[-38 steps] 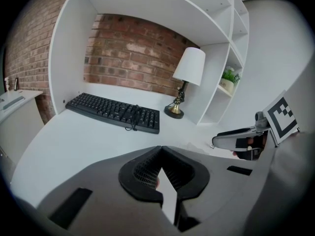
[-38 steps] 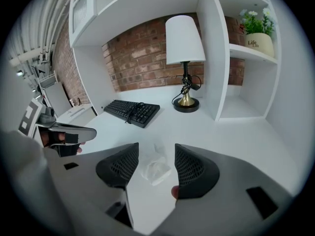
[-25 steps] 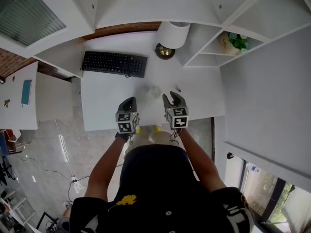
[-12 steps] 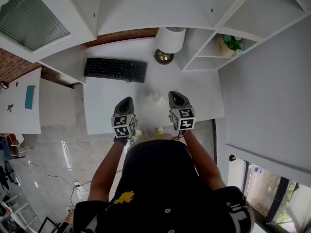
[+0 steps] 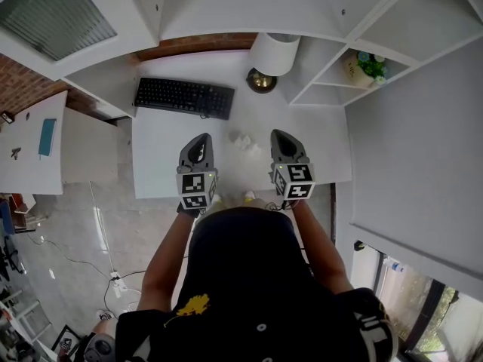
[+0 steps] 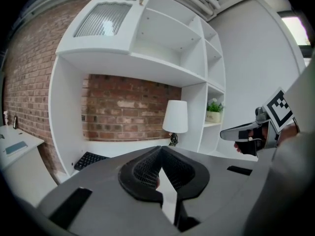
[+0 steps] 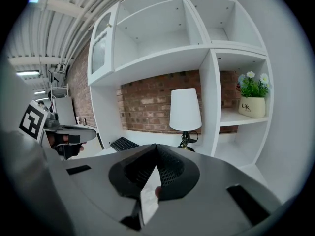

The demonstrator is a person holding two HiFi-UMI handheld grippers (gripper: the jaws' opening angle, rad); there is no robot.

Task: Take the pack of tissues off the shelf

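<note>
A person holds the left gripper [image 5: 201, 139] and right gripper [image 5: 281, 135], both clenched and empty, above a white desk [image 5: 162, 161], where the small whitish pack of tissues [image 5: 242, 139] lies between their tips, a black keyboard [image 5: 185, 97] and lamp [image 5: 273, 53] beyond.

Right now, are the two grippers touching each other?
Apart. The head view shows the left gripper and the right gripper side by side, with a strip of bare desk showing between them.
</note>
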